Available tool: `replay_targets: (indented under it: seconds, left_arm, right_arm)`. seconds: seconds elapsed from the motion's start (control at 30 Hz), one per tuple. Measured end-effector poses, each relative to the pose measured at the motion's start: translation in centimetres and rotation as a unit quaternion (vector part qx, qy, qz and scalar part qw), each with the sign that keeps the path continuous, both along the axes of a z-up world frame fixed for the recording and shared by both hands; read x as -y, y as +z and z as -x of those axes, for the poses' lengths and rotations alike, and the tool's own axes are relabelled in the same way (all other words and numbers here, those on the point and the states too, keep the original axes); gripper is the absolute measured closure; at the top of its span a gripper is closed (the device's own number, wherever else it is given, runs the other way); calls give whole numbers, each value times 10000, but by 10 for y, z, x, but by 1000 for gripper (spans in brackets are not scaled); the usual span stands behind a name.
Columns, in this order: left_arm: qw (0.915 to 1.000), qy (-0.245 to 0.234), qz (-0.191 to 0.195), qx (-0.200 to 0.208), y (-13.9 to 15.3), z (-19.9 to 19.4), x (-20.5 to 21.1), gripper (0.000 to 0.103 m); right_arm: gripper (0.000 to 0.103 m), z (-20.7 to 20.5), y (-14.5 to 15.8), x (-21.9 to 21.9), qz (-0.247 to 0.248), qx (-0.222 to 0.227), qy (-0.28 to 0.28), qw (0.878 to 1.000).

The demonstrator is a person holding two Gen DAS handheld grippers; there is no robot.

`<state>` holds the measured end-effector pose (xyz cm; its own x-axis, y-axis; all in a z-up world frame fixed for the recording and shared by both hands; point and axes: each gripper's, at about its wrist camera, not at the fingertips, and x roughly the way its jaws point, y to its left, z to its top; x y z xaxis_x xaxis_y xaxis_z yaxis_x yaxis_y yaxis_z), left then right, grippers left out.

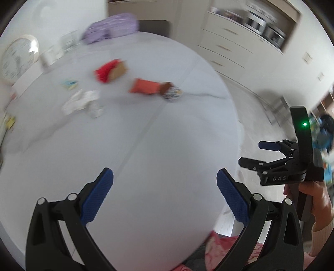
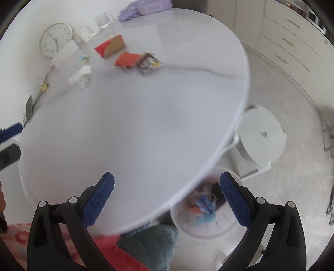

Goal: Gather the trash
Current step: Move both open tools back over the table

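Note:
Trash lies on the far part of the round white table (image 1: 158, 146): a red and brown carton (image 1: 110, 70) (image 2: 110, 47), an orange wrapper (image 1: 145, 85) (image 2: 127, 59), a patterned wrapper (image 1: 172, 91) (image 2: 149, 62), and crumpled white paper (image 1: 80, 101) (image 2: 80, 76). My left gripper (image 1: 165, 198) is open and empty above the near table. My right gripper (image 2: 167, 200) is open and empty over the table's near edge; it also shows in the left wrist view (image 1: 250, 153). A white bin (image 2: 200, 210) with trash in it stands on the floor below the table edge.
A white wall clock (image 2: 56, 39) leans at the table's far left, with a glass (image 2: 104, 19) and a purple bag (image 2: 144, 8) behind. A white stool (image 2: 262, 135) stands right of the table. Drawers (image 2: 292, 41) line the far wall. A cushioned chair (image 2: 150, 241) is near me.

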<state>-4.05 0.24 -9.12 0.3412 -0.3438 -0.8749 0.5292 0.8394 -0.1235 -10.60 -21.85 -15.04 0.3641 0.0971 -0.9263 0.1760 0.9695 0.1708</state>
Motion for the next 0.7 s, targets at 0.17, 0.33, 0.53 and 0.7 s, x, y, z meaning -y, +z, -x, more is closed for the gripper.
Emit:
replay_targets:
  seconds: [0.17,0.33,0.53,0.7]
  left_arm:
    - [9976,666,135,-91,-5,-22,-46,8]
    - [9931,1136,223,-164,-13,-46,-73,8]
    - [9926,1191,210,-118,-20,-72,-80,8]
    - [9930,1168,119,-87,-29,-109,-83,8]
  right_arm:
    - [3,-38,8,-30,-32,66,322,9995]
    - [3,-65,14,-53,37,77,680,9976]
    - [3,-96,16,-66,143,72,882,9960]
    - [3,-130,15,-71,150,52,995,9949]
